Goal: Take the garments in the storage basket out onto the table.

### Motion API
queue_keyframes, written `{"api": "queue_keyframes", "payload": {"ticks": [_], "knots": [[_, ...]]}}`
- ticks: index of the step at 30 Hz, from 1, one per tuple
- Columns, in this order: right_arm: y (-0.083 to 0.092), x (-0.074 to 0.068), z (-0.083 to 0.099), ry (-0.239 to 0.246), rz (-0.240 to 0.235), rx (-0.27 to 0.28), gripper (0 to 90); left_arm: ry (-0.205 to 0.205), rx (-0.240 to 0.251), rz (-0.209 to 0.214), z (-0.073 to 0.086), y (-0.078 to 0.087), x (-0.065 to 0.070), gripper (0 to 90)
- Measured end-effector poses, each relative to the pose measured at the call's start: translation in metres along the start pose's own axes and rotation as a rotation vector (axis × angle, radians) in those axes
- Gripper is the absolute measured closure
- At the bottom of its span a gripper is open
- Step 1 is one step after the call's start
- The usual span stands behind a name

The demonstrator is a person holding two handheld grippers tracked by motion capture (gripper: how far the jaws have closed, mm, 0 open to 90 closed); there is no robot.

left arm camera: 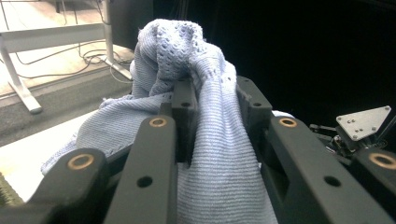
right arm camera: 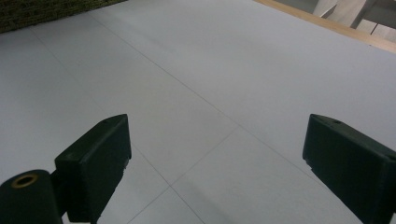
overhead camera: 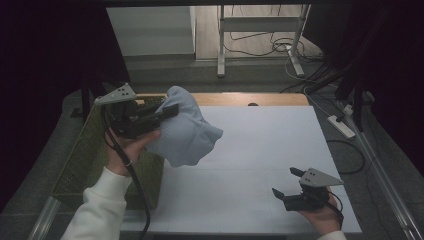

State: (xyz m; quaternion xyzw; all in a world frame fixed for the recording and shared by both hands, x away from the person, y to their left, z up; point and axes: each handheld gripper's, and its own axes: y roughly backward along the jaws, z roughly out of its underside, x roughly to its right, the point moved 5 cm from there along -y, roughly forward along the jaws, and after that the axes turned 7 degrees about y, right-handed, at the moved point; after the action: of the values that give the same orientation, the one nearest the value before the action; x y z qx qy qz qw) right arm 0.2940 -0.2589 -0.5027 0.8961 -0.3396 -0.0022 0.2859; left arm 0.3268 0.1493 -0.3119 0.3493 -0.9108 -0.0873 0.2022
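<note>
High view: a pale blue knitted cloth (overhead camera: pixel 185 132) is held clamped in the jaws of the left gripper (overhead camera: pixel 167 112), lifted above the white table (overhead camera: pixel 260 150) beside a woven basket (overhead camera: pixel 82 160). Right gripper (overhead camera: pixel 285 182) is kept low over the table's near right part, jaws wide apart with nothing between them.

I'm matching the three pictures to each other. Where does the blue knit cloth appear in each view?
High view: cloth hangs from the left gripper, left of centre.
Left gripper view: centre, pinched between the jaws.
Right gripper view: not in it.
Shared landmark: white tabletop.
</note>
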Motion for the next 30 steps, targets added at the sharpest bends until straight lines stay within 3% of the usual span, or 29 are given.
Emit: {"api": "queue_keyframes", "payload": {"ticks": [30], "knots": [[-0.001, -0.001, 0.0, 0.001, 0.0, 0.001, 8.2, -0.01, -0.038, 0.06, 0.008, -0.031, 0.021, 72.6]]}}
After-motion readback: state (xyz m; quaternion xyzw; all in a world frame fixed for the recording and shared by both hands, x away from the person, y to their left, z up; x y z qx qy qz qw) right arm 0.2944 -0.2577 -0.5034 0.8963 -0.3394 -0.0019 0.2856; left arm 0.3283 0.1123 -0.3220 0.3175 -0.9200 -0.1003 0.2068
